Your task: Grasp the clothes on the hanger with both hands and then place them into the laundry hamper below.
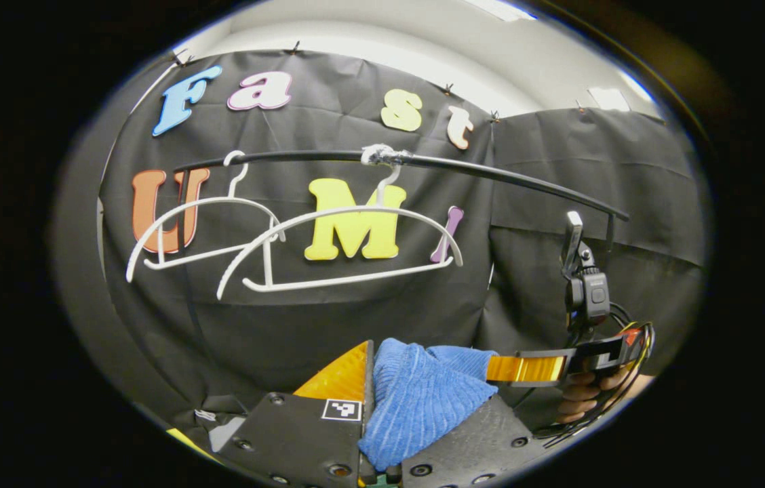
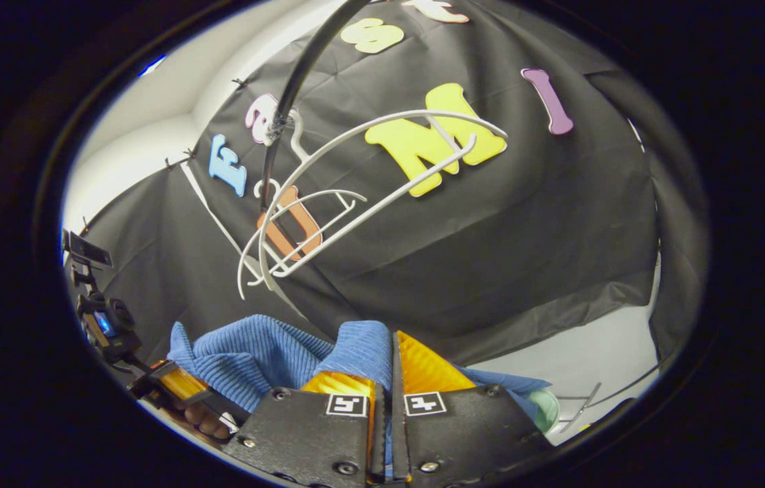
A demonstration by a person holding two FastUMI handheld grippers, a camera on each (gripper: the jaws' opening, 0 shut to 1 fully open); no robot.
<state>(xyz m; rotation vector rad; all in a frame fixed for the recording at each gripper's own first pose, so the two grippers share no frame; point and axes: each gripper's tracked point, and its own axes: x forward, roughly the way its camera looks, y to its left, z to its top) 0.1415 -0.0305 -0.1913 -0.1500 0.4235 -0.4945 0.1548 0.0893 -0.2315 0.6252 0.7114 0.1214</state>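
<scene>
A blue knit garment (image 1: 423, 400) is off the hangers and hangs between both grippers. In the left gripper view my left gripper (image 1: 382, 362) is shut on one bunched end of it. The right gripper (image 1: 525, 368), held by a hand (image 1: 582, 396), pinches the other end at the right. In the right gripper view my right gripper (image 2: 393, 349) is shut on a fold of the blue garment (image 2: 253, 356), which stretches left to the left gripper (image 2: 179, 383). Two bare white hangers (image 1: 342, 247) hang on the black rail (image 1: 491, 173) above.
The black cloth wall stands close behind the hangers (image 2: 355, 196) and the rail (image 2: 301, 74). Low at the right of the right gripper view lie a pale green round thing (image 2: 546, 407) and a thin wire frame (image 2: 582, 400) over a light floor (image 2: 599, 359).
</scene>
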